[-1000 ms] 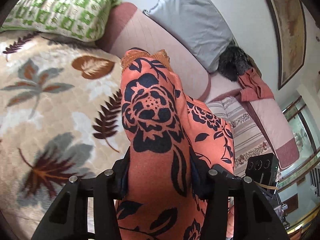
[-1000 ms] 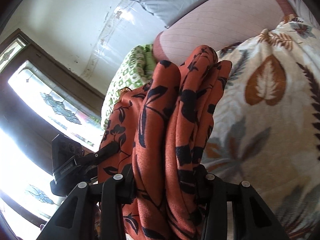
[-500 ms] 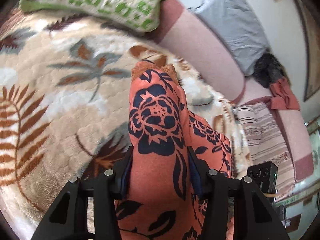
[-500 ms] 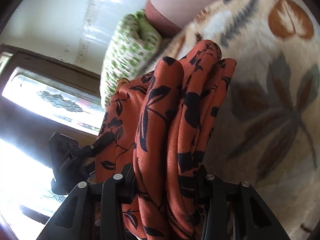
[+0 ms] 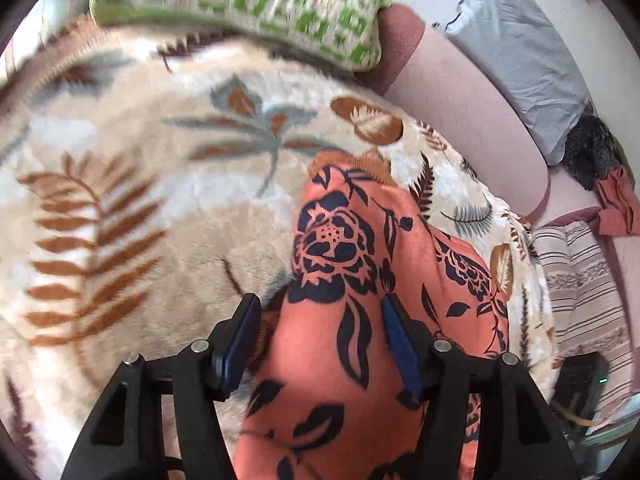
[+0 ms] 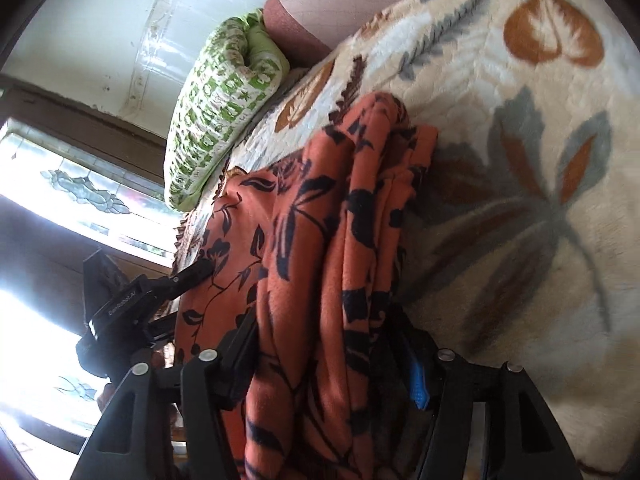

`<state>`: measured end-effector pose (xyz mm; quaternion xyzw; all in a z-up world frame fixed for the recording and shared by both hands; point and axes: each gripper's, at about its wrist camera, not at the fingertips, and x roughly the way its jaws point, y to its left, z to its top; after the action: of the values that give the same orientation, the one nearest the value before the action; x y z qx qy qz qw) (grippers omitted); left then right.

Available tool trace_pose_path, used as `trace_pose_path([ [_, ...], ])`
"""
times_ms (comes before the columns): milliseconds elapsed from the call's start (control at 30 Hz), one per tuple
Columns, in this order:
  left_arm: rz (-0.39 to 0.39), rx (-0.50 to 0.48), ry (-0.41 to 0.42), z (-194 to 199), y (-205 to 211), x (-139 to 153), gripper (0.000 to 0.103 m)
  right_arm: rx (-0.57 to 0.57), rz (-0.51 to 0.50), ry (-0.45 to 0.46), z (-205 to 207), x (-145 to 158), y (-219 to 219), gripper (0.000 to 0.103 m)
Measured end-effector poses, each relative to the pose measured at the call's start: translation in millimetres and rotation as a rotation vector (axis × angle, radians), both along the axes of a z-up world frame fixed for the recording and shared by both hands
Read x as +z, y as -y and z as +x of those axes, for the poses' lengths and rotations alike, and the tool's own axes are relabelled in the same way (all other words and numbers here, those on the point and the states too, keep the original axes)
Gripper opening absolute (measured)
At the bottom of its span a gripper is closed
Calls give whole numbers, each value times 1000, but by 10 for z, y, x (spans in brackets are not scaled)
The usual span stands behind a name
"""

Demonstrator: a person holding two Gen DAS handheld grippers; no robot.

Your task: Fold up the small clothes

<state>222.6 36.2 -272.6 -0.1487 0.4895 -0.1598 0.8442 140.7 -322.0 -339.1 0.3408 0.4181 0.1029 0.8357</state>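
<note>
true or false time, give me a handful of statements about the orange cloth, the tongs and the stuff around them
1. The orange floral garment lies between the fingers of the left tongs. True; those jaws are opening.
2. The blanket has a leaf pattern. True.
3. The pillow is blue with stripes. False: it is green and white.
4. The right tongs have nothing between them. False: bunched garment folds run through them.
5. A grey cushion leans against the wall. True.

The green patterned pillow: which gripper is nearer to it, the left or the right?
Left, as far as I can judge. The left gripper holds the side of the orange floral garment toward the green patterned pillow; the right gripper is at the far side.
</note>
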Motion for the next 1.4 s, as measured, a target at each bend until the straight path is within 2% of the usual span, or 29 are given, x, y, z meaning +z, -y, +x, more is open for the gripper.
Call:
trace_pose_path([
  [100, 91, 51, 161, -334, -83, 289, 64, -16, -155, 84, -198, 310, -25, 64],
  [133, 106, 65, 189, -431, -108, 359, 65, -20, -189, 114, -287, 420, -34, 64],
  [267, 173, 98, 260, -860, -201, 589, 73, -54, -275, 167, -667, 727, -86, 64],
  [367, 266, 117, 295, -1180, -192, 748, 75, -68, -385, 155, -923, 876, -208, 64],
  [467, 394, 146, 336, -1433, -197, 973, 78, -69, -487, 158, -1060, 1099, -389, 65],
  [567, 471, 168, 406, -1630, -184, 1247, 79, -71, -524, 189, -1284, 1361, -476, 65],
  [767, 473, 183, 481, -1945, -195, 1788, 82, -89, -569, 241, -1482, 1812, -823, 72],
  [967, 503, 213, 570, -2205, -112, 2131, 89, -89, -613, 322, -1700, 2097, -1064, 72],
  [1400, 462, 206, 582, -2349, -24, 2328, 89, -112, -596, 348, -1867, 2285, -1021, 72],
])
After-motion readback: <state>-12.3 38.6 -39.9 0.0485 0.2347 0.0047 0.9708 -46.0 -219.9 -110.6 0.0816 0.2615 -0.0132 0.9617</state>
